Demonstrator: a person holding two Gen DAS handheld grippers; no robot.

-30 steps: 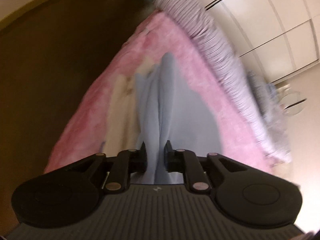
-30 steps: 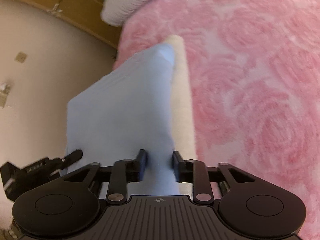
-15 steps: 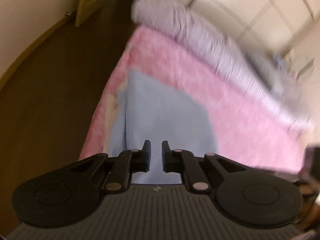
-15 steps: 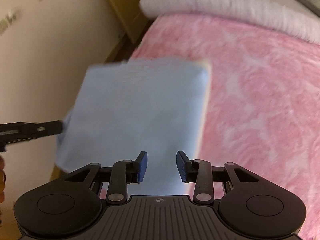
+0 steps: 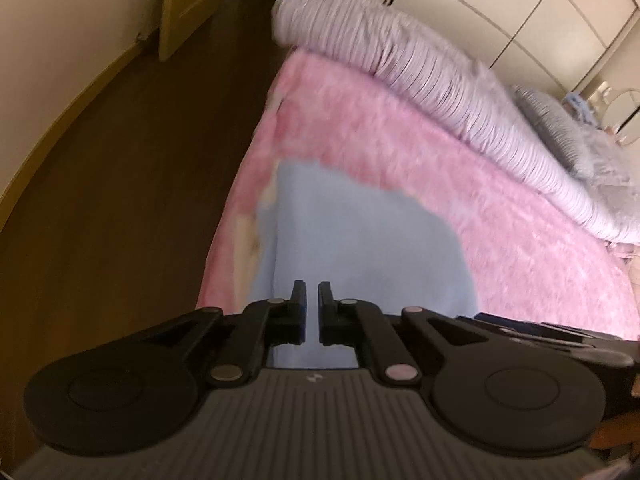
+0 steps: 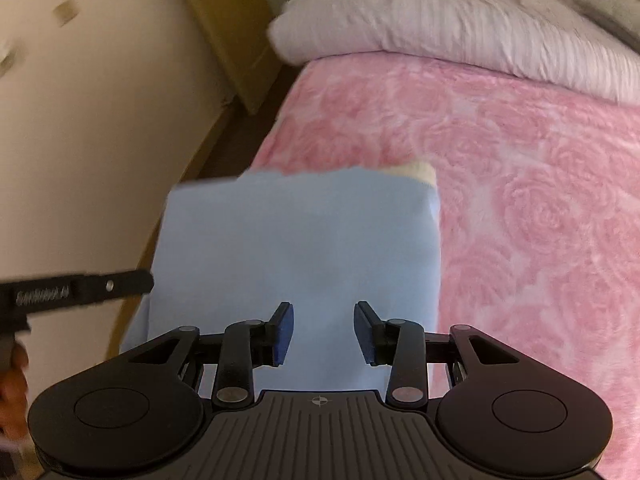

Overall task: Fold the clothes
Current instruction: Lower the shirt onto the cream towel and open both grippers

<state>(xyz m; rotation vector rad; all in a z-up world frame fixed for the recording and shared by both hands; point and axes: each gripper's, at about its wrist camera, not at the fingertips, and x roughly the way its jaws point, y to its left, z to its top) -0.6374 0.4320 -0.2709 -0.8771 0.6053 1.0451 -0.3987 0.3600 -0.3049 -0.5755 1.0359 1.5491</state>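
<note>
A light blue garment [image 5: 360, 248] lies folded flat near the corner of a bed covered by a pink rose-patterned blanket [image 5: 400, 140]. A cream layer [image 6: 416, 170] peeks out at the garment's [image 6: 296, 240] far right corner. My left gripper [image 5: 313, 286] hovers above the garment's near edge, shut, with nothing between its fingers. My right gripper [image 6: 324, 312] also hangs over the near edge, open and empty. In the right wrist view the left gripper [image 6: 146, 280] reaches in from the left beside the garment, held by a hand [image 6: 12, 392].
A rolled lilac-white quilt [image 5: 400, 52] lies along the far side of the bed [image 6: 520, 200]. Dark wooden floor [image 5: 120, 200] runs left of the bed, with a cream wall [image 6: 80, 120], a wooden door [image 5: 180, 0] and pale wardrobe doors [image 5: 480, 0] beyond.
The left gripper let go of the raised blue fold, shut and rose. The right gripper widened and lifted off the cloth. The garment now lies flat.
</note>
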